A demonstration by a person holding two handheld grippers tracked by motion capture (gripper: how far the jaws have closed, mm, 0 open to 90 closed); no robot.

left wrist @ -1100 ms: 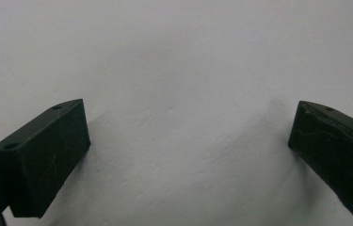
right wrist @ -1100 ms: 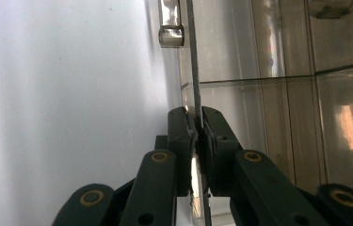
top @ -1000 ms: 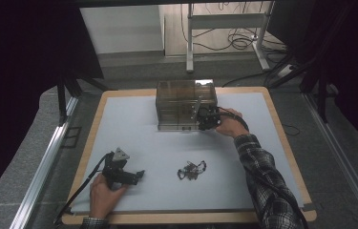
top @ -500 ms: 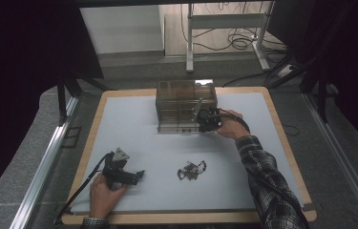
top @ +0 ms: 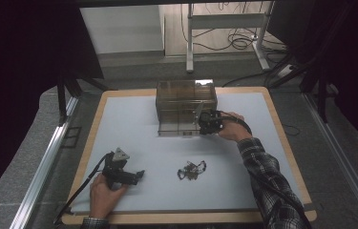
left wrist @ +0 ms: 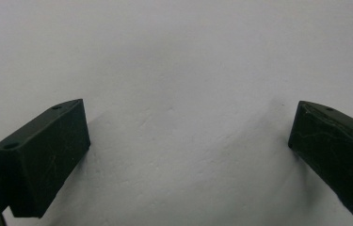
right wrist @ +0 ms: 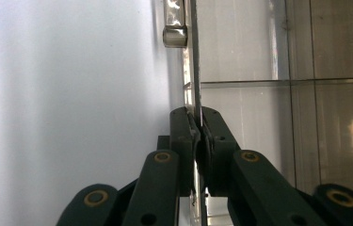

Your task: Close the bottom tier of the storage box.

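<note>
Pale blue matting [top: 133,129] covered the wood-rimmed table. From the high view, the right gripper [top: 209,121] met the smoky transparent plastic compartment box [top: 185,107] at the far middle; a small dark metal tangle [top: 191,170] lay untouched nearer. The left gripper [top: 121,174] rested apart.

Its own view showed jaws spread, empty.

The right gripper view showed jaws clamped on the box's thin clear lid [right wrist: 196,61], seemingly mid-swing; filling appeared undone.

box [top: 186,107] at mat's [top: 133,124] back, small cluster [top: 191,169] before it
</note>
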